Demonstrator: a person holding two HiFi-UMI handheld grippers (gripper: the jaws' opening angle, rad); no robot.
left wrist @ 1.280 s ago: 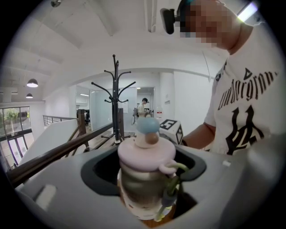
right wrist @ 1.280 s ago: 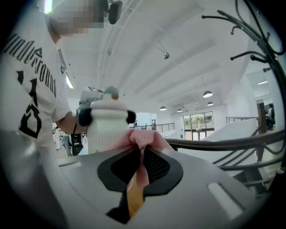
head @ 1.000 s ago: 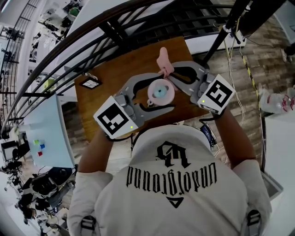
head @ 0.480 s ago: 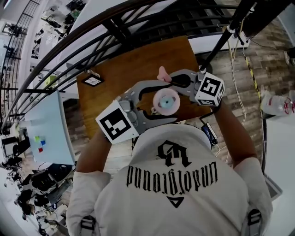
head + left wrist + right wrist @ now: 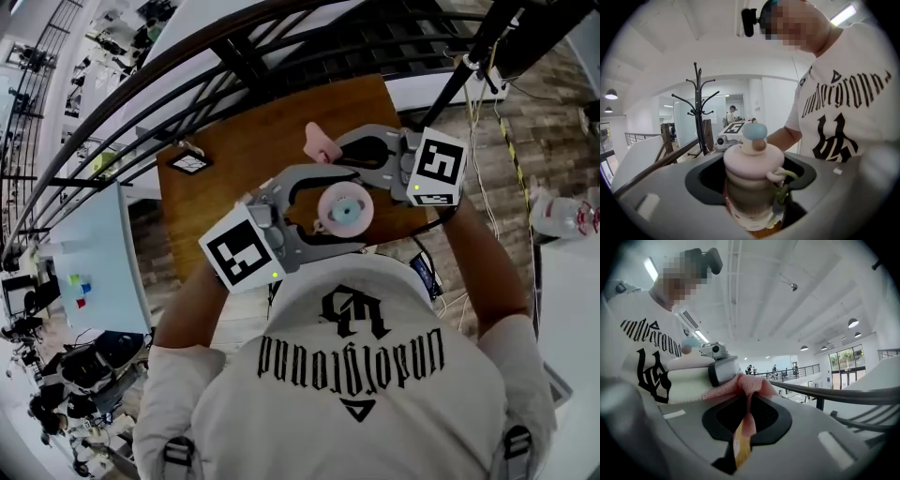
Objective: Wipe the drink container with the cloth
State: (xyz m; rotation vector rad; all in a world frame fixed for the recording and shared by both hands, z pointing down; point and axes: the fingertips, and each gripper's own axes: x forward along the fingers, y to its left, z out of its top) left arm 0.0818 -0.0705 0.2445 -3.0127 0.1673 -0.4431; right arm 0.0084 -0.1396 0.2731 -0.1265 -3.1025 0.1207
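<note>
The drink container (image 5: 344, 208), with a pink lid and a blue knob, sits between the jaws of my left gripper (image 5: 359, 208), which is shut on its body. In the left gripper view the container (image 5: 751, 159) fills the gap between the grey jaws, and a green loop hangs at its right side. My right gripper (image 5: 330, 150) reaches in from the right and is shut on a pink cloth (image 5: 320, 142). In the right gripper view the cloth (image 5: 749, 385) bunches at the jaw tips, against the left gripper's far finger (image 5: 723, 371) and beside the lid (image 5: 689, 377).
Both grippers work over a small wooden table (image 5: 234, 155) with a square marker tile (image 5: 190, 164) at its far left. A dark railing (image 5: 234, 56) runs behind it, a black stand pole (image 5: 459, 66) rises at the right, and a pale blue table (image 5: 94, 272) stands at the left.
The left gripper has carried the container a little right and nearer the person. The right gripper has swung the cloth left along the container's far side, and its marker cube has turned.
</note>
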